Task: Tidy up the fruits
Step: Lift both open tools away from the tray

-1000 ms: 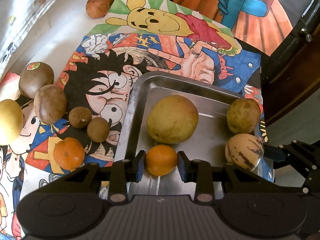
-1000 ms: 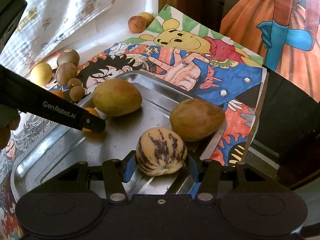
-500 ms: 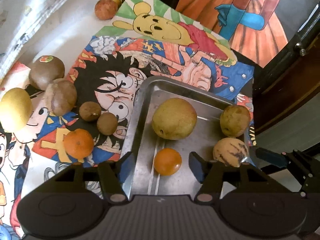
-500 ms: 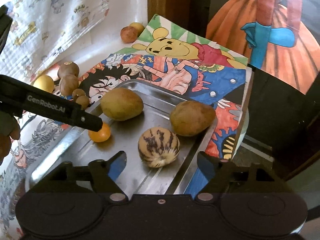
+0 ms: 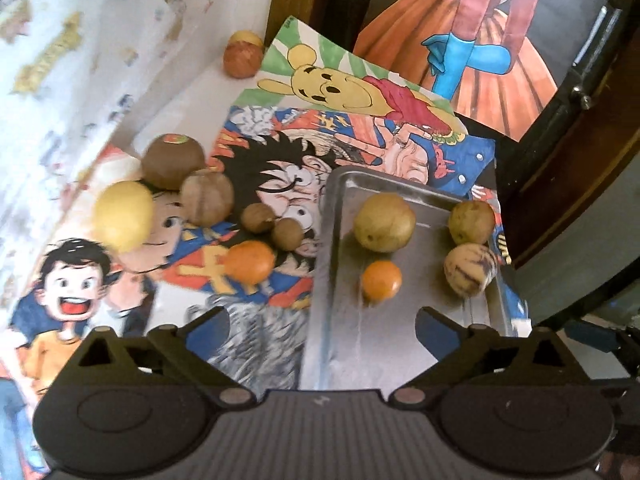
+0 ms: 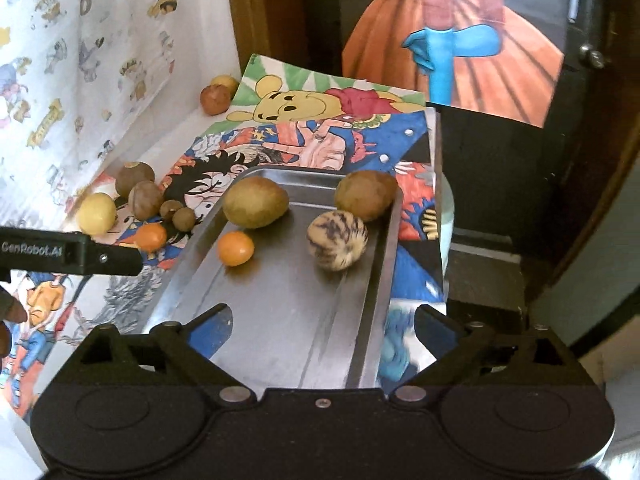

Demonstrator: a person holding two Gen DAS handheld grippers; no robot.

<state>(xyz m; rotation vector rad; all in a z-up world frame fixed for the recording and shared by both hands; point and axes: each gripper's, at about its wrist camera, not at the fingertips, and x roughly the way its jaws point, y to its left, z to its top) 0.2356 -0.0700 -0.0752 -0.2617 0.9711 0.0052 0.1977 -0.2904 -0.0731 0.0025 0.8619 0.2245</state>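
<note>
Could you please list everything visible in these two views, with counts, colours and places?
Tray: one, silver metal, on the posters.
Mangoes: two, yellow-green and brownish, at the tray's far end.
Striped melon: one, cream with purple streaks, in the tray by its right wall.
Oranges: two, orange; one in the tray, one on the posters left of it.
Brown fruits: four, two large and two small, clustered left of the tray.
Yellow fruit: one, left of the brown cluster.
Far fruits: two, reddish and yellow, by the wall.
Posters: several, colourful cartoons, covering the table.
Left gripper: open, empty.
Right gripper: open, empty.
</note>
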